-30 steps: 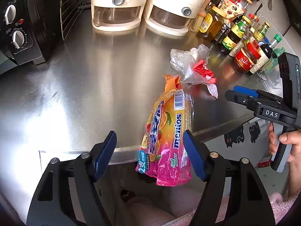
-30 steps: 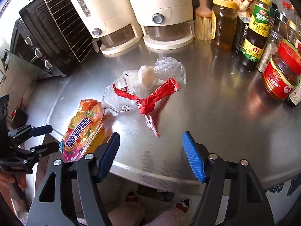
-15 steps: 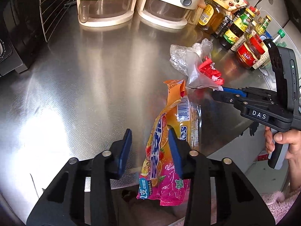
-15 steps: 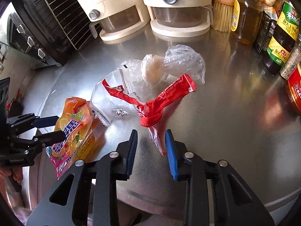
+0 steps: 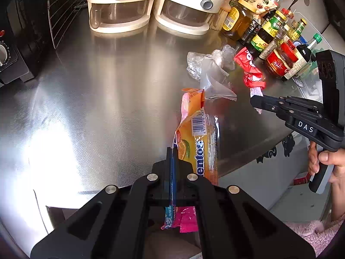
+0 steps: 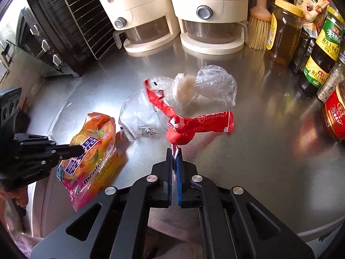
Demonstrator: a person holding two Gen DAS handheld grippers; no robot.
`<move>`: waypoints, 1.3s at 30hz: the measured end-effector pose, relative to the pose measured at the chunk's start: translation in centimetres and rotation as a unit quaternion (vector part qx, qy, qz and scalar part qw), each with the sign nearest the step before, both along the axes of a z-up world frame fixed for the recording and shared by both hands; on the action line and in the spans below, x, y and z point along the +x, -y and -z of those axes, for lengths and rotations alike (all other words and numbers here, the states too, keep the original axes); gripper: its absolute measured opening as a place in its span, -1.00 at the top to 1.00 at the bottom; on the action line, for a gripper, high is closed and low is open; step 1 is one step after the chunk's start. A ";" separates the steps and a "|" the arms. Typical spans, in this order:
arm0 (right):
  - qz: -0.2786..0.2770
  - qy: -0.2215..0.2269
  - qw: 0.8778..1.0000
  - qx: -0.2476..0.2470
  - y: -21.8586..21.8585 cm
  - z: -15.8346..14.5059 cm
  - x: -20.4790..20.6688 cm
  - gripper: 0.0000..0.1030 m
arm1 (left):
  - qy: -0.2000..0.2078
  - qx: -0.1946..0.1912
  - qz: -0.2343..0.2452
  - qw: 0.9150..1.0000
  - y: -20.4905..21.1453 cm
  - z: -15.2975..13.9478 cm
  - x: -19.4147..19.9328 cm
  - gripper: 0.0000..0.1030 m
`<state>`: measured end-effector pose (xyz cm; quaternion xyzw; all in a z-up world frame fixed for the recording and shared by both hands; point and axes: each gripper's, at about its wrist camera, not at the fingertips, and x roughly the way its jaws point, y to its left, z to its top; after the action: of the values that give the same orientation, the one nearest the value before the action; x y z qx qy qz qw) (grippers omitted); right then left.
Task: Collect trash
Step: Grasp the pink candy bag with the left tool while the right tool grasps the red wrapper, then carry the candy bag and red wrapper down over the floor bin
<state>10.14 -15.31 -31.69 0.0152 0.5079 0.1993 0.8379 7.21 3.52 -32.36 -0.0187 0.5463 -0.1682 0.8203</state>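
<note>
We count three pieces of trash on the steel counter (image 5: 97,99); our left gripper (image 5: 172,151) is clamped on the one Mentos bag (image 5: 198,138) at the near edge; our right gripper (image 6: 174,153) pinches the one red wrapper (image 6: 194,123) (lifted); one clear plastic bag (image 6: 207,86) lies just beyond; two cream appliances (image 6: 207,13) stand far back.

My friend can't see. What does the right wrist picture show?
The right hand-held gripper is shut on the tail of a red wrapper on a shiny metal counter. Crumpled clear plastic bags lie just behind, and the left hand-held gripper pinches an orange candy bag.
</note>
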 end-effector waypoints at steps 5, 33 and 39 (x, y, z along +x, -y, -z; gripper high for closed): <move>0.008 0.008 1.000 0.008 0.6 -1.4 -2.0 0.91 | 0.012 -0.003 0.000 1.000 0.2 -1.2 -1.5 1.00; 0.027 -0.099 0.994 0.040 4.4 3.7 -15.5 0.91 | -0.080 0.008 0.021 0.997 4.6 6.5 -13.4 1.00; 0.037 -0.170 0.984 0.039 4.4 9.9 -16.3 0.91 | -0.116 0.009 -0.012 0.993 4.9 12.2 -13.5 1.00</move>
<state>-6.21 -19.68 -41.59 0.1002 0.6340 0.1817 0.7450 -6.32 -1.40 -44.57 -0.0376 0.6393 -0.1507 0.7532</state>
